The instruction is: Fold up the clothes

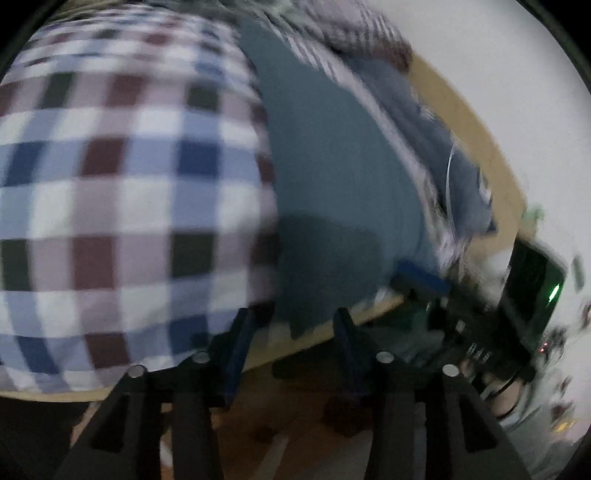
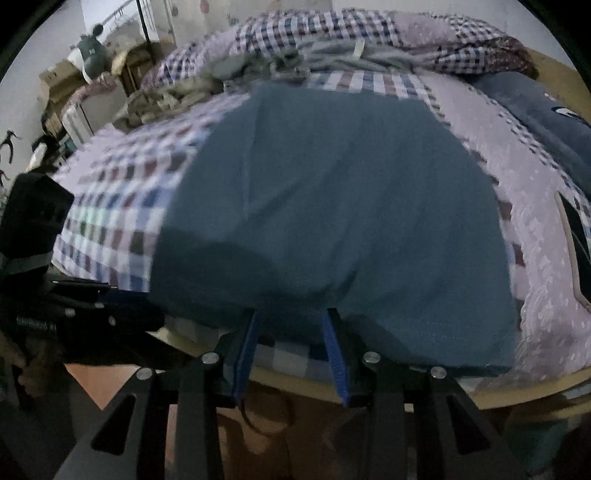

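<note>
Right gripper (image 2: 291,314): blue-padded jaws spread, tips at the near hem of the teal garment (image 2: 332,206), nothing pinched between them. Left gripper (image 1: 295,314): jaws spread wider, tips at the garment's near edge, nothing clamped; view blurred. The teal garment lies flat across the checked bedsheet (image 2: 122,206) at the near edge of the bed. Lilac patterned cover (image 2: 524,206) just right of it. Crumpled checked bedding (image 2: 332,33) heaped at the far end, dark blue pillow (image 2: 535,110) at far right.
</note>
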A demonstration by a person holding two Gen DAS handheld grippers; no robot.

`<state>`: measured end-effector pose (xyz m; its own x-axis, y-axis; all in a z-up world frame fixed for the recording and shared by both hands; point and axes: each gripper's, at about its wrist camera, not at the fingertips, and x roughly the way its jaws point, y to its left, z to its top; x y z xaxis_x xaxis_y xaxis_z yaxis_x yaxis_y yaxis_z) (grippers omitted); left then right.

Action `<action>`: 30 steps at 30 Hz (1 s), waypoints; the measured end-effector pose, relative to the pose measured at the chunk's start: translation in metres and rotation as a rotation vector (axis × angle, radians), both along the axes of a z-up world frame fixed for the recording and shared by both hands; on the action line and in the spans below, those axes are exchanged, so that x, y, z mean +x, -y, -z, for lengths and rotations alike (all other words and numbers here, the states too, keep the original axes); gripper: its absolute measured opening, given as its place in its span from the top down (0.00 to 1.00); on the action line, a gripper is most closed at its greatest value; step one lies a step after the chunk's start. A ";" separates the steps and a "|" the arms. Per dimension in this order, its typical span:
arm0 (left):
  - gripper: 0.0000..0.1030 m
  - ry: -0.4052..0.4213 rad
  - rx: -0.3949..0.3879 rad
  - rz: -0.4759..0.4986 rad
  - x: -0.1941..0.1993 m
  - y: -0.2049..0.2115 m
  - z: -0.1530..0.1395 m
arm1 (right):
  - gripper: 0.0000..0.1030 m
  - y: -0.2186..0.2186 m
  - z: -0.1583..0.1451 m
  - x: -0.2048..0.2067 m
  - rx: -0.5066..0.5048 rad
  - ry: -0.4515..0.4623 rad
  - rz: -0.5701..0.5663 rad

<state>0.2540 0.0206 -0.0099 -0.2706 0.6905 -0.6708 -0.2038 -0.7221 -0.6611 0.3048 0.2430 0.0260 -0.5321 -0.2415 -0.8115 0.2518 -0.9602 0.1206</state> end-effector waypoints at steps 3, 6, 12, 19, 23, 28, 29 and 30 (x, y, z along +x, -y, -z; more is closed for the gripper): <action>0.29 -0.031 0.107 -0.076 -0.004 0.020 -0.009 | 0.59 0.001 -0.010 0.002 -0.017 -0.046 0.004; 0.17 -0.039 0.185 -0.110 -0.013 0.030 -0.012 | 0.58 0.003 -0.020 0.001 -0.028 -0.105 0.022; 0.14 -0.088 0.237 -0.185 -0.035 0.039 -0.020 | 0.54 -0.007 -0.034 -0.006 -0.066 -0.168 0.111; 0.13 -0.086 0.281 -0.174 -0.093 0.044 -0.029 | 0.53 -0.009 -0.035 -0.007 -0.071 -0.186 0.139; 0.13 -0.062 0.287 -0.171 -0.134 0.042 -0.027 | 0.53 -0.004 -0.035 -0.007 -0.069 -0.193 0.134; 0.13 -0.023 0.275 -0.199 -0.175 0.039 -0.018 | 0.53 0.004 -0.037 -0.011 -0.067 -0.208 0.124; 0.13 -0.015 0.275 -0.202 -0.182 0.038 -0.017 | 0.53 0.005 -0.036 -0.012 -0.069 -0.205 0.124; 0.13 -0.007 0.272 -0.204 -0.190 0.036 -0.017 | 0.53 0.005 -0.035 -0.014 -0.070 -0.201 0.123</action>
